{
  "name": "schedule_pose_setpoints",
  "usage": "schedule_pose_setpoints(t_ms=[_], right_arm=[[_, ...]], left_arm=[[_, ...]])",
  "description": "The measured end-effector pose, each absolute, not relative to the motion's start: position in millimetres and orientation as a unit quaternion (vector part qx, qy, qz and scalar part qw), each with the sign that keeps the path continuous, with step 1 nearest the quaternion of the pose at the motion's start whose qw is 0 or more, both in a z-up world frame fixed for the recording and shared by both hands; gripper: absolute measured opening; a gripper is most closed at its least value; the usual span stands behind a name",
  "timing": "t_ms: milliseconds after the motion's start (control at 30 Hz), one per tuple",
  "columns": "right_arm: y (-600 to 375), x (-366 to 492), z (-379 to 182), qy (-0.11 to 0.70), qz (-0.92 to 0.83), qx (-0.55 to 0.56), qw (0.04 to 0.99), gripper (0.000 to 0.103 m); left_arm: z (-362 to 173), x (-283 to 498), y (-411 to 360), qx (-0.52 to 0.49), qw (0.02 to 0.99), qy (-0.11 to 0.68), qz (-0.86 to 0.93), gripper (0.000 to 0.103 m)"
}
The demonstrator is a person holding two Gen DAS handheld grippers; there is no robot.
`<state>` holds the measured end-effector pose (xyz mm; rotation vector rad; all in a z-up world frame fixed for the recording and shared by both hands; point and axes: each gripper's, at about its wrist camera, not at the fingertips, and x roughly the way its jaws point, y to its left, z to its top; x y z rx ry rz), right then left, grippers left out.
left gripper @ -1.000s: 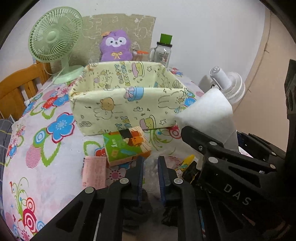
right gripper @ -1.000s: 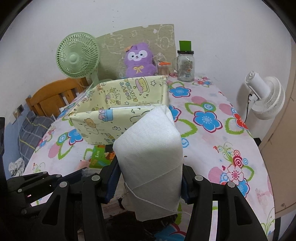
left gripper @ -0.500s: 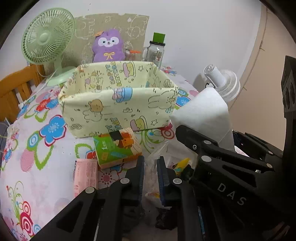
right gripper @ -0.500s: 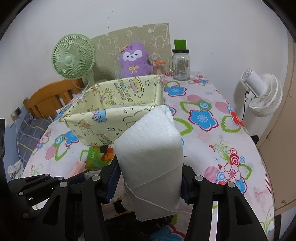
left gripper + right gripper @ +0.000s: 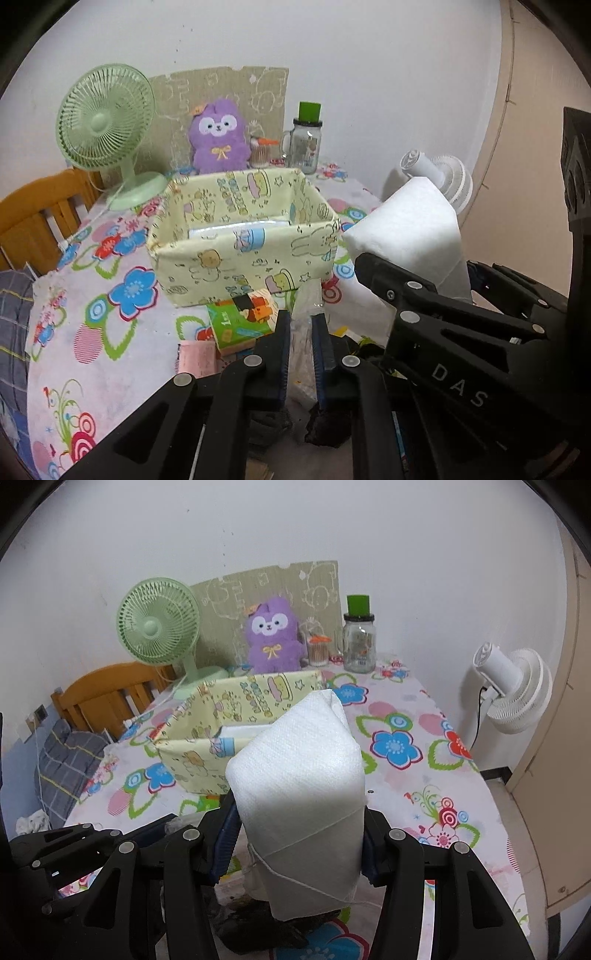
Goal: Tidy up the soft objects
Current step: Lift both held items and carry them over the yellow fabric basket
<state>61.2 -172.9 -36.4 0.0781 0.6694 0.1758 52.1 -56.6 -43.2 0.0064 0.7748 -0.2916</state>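
My right gripper (image 5: 295, 834) is shut on a white tissue pack (image 5: 299, 794) tied with string, held upright above the table in front of the yellow cartoon-print fabric box (image 5: 207, 746). The pack also shows in the left wrist view (image 5: 410, 229), to the right of the box (image 5: 243, 258). My left gripper (image 5: 300, 325) is shut on a clear plastic wrapper (image 5: 308, 299), lifted just in front of the box. Something flat and pale lies inside the box. A green tissue packet (image 5: 240, 321) lies on the table before the box.
A green fan (image 5: 105, 125), purple plush (image 5: 218, 136) and glass jar (image 5: 306, 144) stand at the back. A white fan (image 5: 513, 690) is beyond the right table edge. A wooden chair (image 5: 107, 690) is at left. A pink packet (image 5: 195, 360) lies near me.
Both grippers have risen and pulled back from the box. The clear wrapper has come up off the table between my left jaws. The right gripper still holds the tissue pack.
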Motion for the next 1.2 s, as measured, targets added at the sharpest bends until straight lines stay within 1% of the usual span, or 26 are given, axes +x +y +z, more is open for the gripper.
schedule_pose_setpoints(t_ms=[367, 733, 1200], right_arm=[[-168.8, 46.3, -5.7, 0.297, 0.094, 0.038, 0.949, 0.058], [-164.2, 49.7, 16.9, 0.279, 0.099, 0.038, 0.955, 0.058], [-157.1, 72.1, 27.1, 0.274, 0.1, 0.042, 0.956, 0.058]], left_arm=[[-12.9, 37.3, -54.5, 0.018, 0.93, 0.342, -0.135, 0.009], [9.1, 37.6, -51.0, 0.026, 0.939, 0.318, -0.13, 0.009], [22.1, 57.8, -45.7, 0.033, 0.943, 0.305, -0.128, 0.009]])
